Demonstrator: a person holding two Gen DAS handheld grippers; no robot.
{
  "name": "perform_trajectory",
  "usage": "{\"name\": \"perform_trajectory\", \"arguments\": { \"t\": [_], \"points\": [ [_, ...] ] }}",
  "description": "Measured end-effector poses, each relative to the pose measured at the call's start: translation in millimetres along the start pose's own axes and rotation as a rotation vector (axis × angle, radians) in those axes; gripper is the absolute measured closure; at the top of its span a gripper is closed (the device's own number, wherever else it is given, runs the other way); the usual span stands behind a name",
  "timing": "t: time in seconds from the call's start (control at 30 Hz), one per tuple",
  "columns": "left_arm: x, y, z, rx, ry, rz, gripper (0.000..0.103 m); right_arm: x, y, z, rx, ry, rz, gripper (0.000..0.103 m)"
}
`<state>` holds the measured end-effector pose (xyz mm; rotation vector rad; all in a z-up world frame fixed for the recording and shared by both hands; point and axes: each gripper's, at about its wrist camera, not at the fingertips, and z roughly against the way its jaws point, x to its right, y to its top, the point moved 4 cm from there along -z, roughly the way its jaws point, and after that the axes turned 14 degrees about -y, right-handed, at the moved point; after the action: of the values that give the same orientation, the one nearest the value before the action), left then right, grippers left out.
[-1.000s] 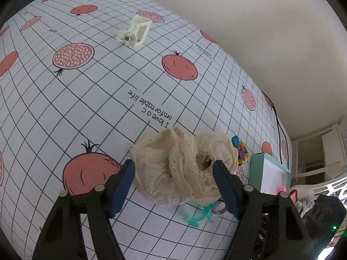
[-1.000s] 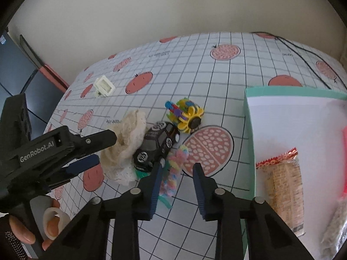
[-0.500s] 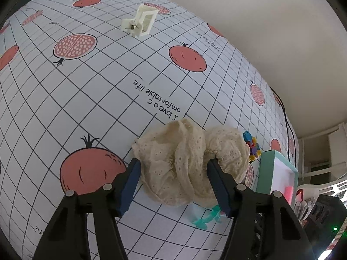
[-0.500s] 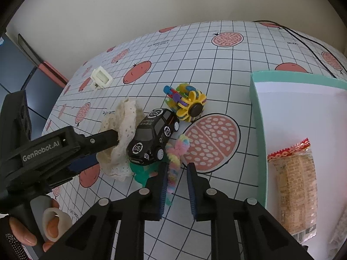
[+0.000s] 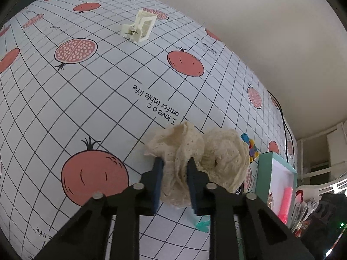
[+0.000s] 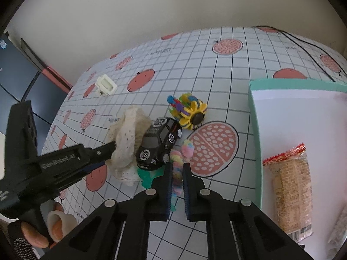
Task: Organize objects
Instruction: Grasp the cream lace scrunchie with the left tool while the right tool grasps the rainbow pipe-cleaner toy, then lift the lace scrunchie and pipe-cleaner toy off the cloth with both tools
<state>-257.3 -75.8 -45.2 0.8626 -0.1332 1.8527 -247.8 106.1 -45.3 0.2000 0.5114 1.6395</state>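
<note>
Both claws have narrowed since earlier: left claw (image 5: 174, 166) is now pinching the cream lace cloth (image 5: 195, 162) on the counter (image 5: 86, 108); right claw (image 6: 177, 171) is clamping the pastel scrunchie (image 6: 179, 169) beside the toy car (image 6: 158, 143).

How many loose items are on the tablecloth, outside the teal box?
6: white clip far left; lace cloth, gripped; black toy car beside it; colourful flower toy behind; pastel scrunchie, gripped; a teal item beneath. More may be hidden.
</note>
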Motion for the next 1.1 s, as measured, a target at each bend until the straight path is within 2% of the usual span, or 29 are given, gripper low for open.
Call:
{"name": "perform_trajectory", "arguments": {
  "t": [0.2, 0.67, 0.9, 1.1],
  "points": [
    [1.1, 3.6, 6.1, 0.018, 0.001, -0.001, 0.093, -1.8, 6.2, 11.1, 0.029, 0.014, -0.004, 0.093],
    [9.4, 20.4, 37.0, 0.111, -0.018, -0.004, 0.095, -1.5, 18.2, 39.9, 0.101, 0.053, -0.019, 0.094],
    [10.9, 23.8, 42.4, 0.122, -0.028, 0.006, 0.095, 2.6, 14.2, 32.3, 0.071, 0.017, -0.002, 0.094],
    [8.7, 21.8, 46.5, 0.119, -0.002, 0.014, 0.095, 9.6, 12.6, 29.2, 0.055, -0.014, -0.011, 0.093]
  ]
}}
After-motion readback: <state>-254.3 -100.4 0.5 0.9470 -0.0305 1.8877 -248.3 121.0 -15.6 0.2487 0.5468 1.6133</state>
